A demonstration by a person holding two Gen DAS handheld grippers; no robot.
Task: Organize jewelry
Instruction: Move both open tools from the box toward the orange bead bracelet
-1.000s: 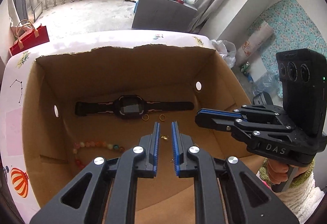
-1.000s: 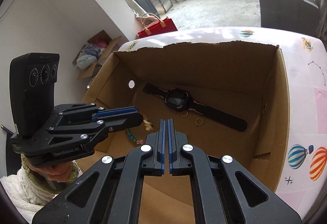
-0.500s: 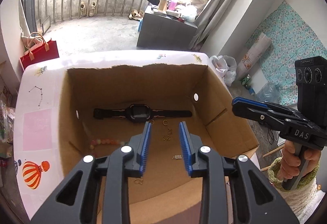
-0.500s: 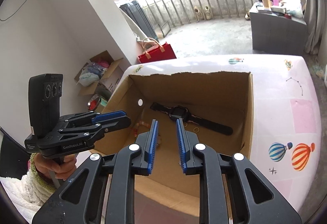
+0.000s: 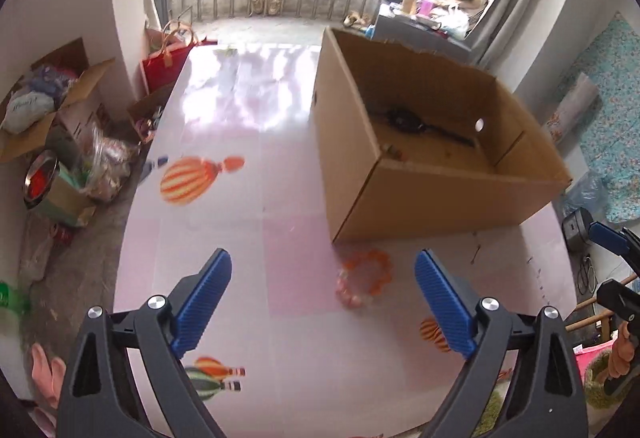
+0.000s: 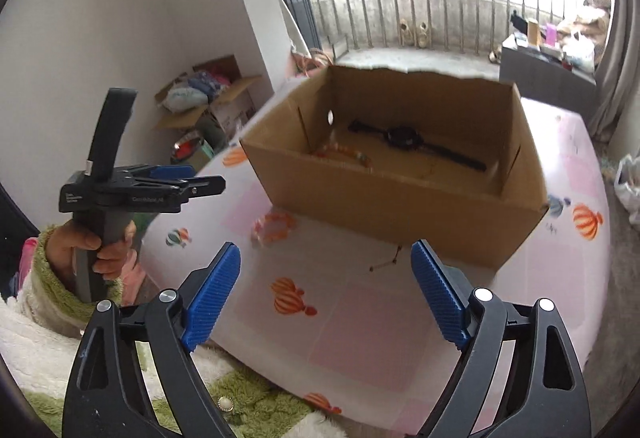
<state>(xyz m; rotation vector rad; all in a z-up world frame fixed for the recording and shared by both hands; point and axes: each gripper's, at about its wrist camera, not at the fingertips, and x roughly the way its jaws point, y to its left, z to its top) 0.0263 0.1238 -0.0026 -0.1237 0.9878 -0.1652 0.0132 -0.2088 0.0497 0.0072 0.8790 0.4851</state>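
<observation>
Plainly, writing: a pale printed line runs along the left gripper's [image 6: 208, 184] black body in the right wrist view, too blurred to read; no other lettering is legible.
Bracelet outside: a ring of orange and pale pink beads [image 5: 363, 277] lies flat on the table, just off the box's near corner, at about 12 o'clock between the left tongs' blue pads [image 5: 202, 308] but well beyond them and untouched.
Box contents: a black watch [image 6: 404, 137] lies stretched along the floor of the cardboard box [image 6: 400, 198] toward its far wall; a string of orange, pink and green beads [image 6: 346, 154] lies at 9 o'clock of the watch, near the left wall.
Small piece: a thin dark pin-like item [image 6: 386, 262] lies on the table just before the box's near wall; its kind cannot be told.
Left tongs: spread wide, having just been opening, nothing between the pads.
Right tongs: the right gripper [image 6: 326, 292] likewise spread wide, just opened, empty.
Hand: a hand [image 6: 94, 244] in a fluffy green-and-white sleeve grips the left tool's handle at 9 o'clock in the right wrist view.
Surface: a glossy pinkish-white tablecloth [image 5: 248, 174] printed with striped hot-air balloons.
Room: a balcony with railing and hanging clothes at 12 o'clock, a red bag [image 5: 166, 64] and open cartons of clutter at 10 o'clock, a grey curtain at 2 o'clock.
</observation>
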